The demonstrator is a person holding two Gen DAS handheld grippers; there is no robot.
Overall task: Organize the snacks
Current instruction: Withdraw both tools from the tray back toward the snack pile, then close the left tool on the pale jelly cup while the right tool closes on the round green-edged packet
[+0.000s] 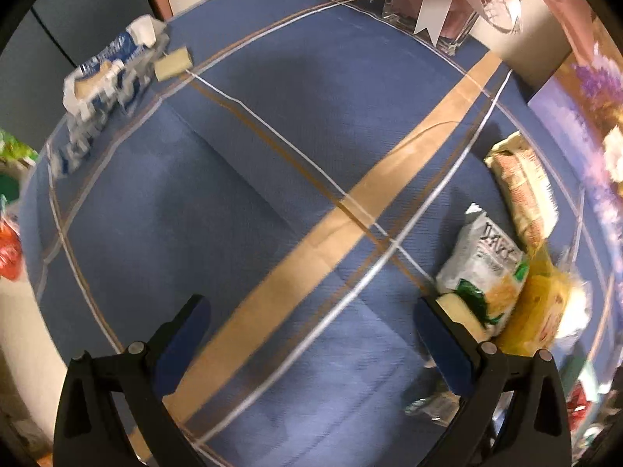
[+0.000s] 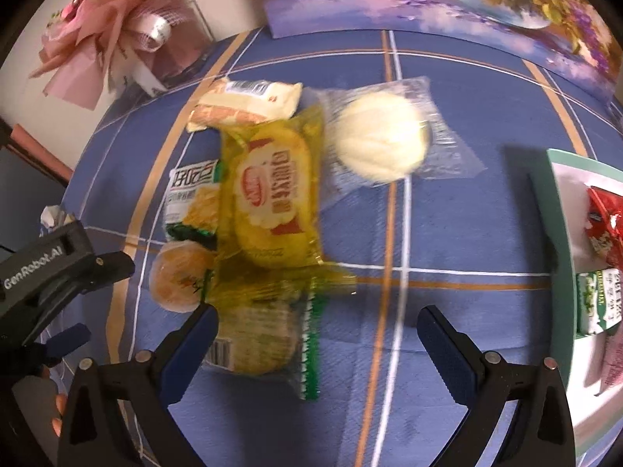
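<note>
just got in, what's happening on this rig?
A person is sorting snacks on a blue plaid tablecloth with two handheld grippers. Both the left gripper and right gripper are open and empty. The right one hangs over a pile of wrapped snacks, nearest the yellow packet. A tray at the right already holds a few packets.

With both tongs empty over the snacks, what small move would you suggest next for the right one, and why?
Probably ease the open right tongs forward onto the yellow packet: it lies on top of the pile, just ahead, and the tray with sorted snacks sits to the right.
</note>
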